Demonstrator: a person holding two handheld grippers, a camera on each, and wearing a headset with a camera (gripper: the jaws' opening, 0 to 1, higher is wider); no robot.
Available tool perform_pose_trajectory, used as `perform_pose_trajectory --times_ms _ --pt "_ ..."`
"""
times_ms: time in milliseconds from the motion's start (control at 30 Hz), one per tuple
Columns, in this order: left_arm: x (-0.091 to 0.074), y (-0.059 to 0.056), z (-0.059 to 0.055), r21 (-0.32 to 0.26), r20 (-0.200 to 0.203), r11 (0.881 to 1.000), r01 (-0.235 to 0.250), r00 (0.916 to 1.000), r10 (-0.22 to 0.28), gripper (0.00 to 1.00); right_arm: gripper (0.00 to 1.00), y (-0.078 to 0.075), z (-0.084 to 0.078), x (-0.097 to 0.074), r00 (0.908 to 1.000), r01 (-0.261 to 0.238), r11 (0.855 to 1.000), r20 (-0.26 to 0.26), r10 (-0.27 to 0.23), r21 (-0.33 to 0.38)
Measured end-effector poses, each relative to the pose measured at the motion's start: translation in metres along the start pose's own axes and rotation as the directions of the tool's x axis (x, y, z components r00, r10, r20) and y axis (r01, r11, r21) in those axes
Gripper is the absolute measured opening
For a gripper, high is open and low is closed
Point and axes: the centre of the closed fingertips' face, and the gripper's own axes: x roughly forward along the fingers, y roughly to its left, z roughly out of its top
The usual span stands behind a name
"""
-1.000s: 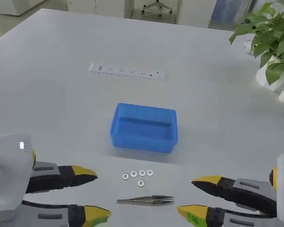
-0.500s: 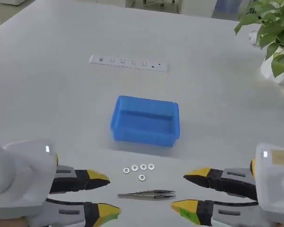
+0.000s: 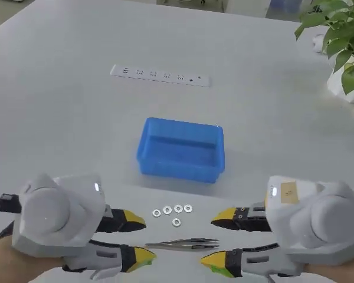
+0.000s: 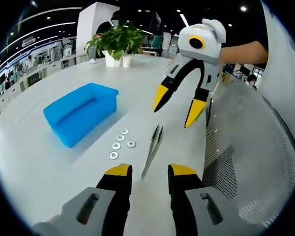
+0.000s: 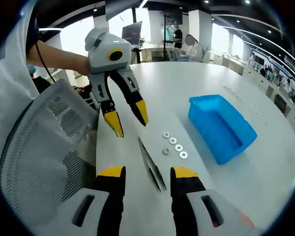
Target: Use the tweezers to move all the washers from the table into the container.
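Metal tweezers (image 3: 182,243) lie on the white table near its front edge, also seen in the left gripper view (image 4: 152,148) and the right gripper view (image 5: 152,164). Several small washers (image 3: 172,212) lie just beyond them (image 4: 120,144) (image 5: 173,145). The blue container (image 3: 182,149) stands behind the washers, with nothing in it (image 4: 81,112) (image 5: 221,126). My left gripper (image 3: 138,237) (image 4: 148,172) is open, left of the tweezers. My right gripper (image 3: 218,239) (image 5: 143,173) is open, right of them. Both point inward at the tweezers and hold nothing.
A white power strip (image 3: 160,76) lies farther back on the table. A potted plant (image 3: 340,35) stands at the back right. A mesh chair back (image 5: 49,147) (image 4: 236,157) is close behind the table's front edge. People stand in the background.
Both grippers have moved inward toward the tweezers, and their bodies now show more fully. The head camera tilted down a little. Tweezers, washers and container lie as before.
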Motion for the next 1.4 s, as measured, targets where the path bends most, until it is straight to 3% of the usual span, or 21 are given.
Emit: perform_pose_trajectory --times_ms 33,267,500,833,900,1267,1400 --pt "0.003 0.001 -0.003 0.011 -0.015 1.000 -0.002 0.9999 0.002 0.34 0.37 -0.001 -0.001 0.003 0.9998 -0.007 1.000 -0.016 0.007 -0.015" --pt "0.007 0.009 0.000 0.004 0.001 1.000 -0.014 0.9999 0.014 0.34 0.33 -0.004 -0.008 0.023 0.9933 -0.066 0.995 -0.100 0.058 -0.077" --pt "0.015 0.013 0.003 0.034 -0.012 0.999 -0.002 0.9999 0.002 0.27 0.25 -0.004 -0.013 0.033 0.9802 -0.124 0.985 -0.169 0.104 -0.116" --pt "0.025 0.008 -0.002 0.101 -0.082 0.993 0.053 0.9956 -0.044 0.23 0.18 -0.004 -0.025 0.043 0.9470 -0.203 0.961 -0.287 0.144 -0.186" --pt "0.027 0.008 -0.004 0.109 -0.099 0.992 0.056 0.9941 -0.045 0.23 0.17 -0.005 -0.027 0.043 0.9370 -0.219 0.951 -0.319 0.143 -0.217" --pt "0.030 0.014 -0.004 0.124 -0.140 0.991 0.040 0.9899 -0.022 0.11 0.11 -0.007 -0.027 0.044 0.9225 -0.244 0.929 -0.362 0.135 -0.277" --pt "0.031 0.012 -0.004 0.133 -0.146 0.990 0.053 0.9888 -0.034 0.07 0.10 -0.009 -0.026 0.044 0.9219 -0.240 0.929 -0.366 0.126 -0.284"
